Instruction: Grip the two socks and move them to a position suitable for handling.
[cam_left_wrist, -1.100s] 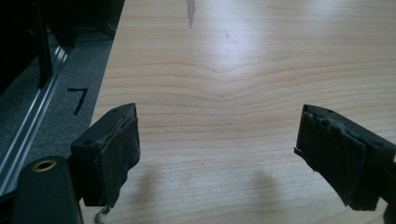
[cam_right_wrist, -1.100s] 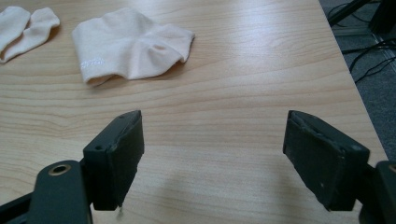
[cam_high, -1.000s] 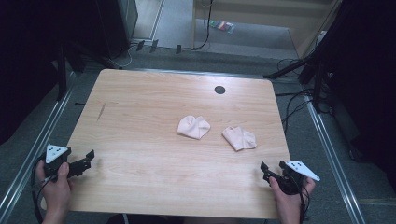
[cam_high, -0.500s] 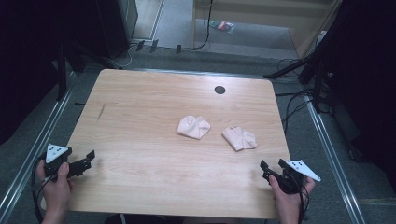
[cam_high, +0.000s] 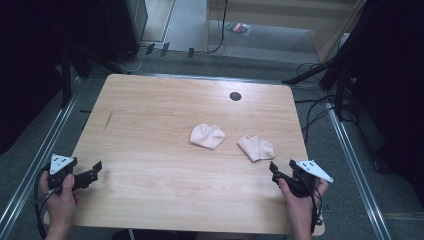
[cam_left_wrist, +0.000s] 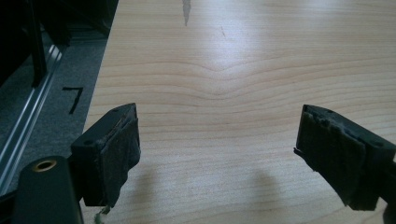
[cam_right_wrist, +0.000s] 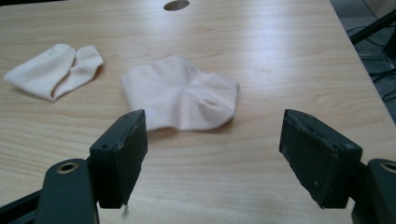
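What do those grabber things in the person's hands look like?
Each hand holds a black grabber. The left gripper and right gripper have two blocky black jaws with worn dark pads, a grey three-cornered plate on top, and a black cable trailing back. No sleeves show.

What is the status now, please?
Both grippers open, left gripper idle, right gripper facing near cloth. Second cloth beside it. Nothing between.

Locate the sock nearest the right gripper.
In the high view the sock lies right of centre on the table, just ahead of the right gripper, with the second sock to its left.
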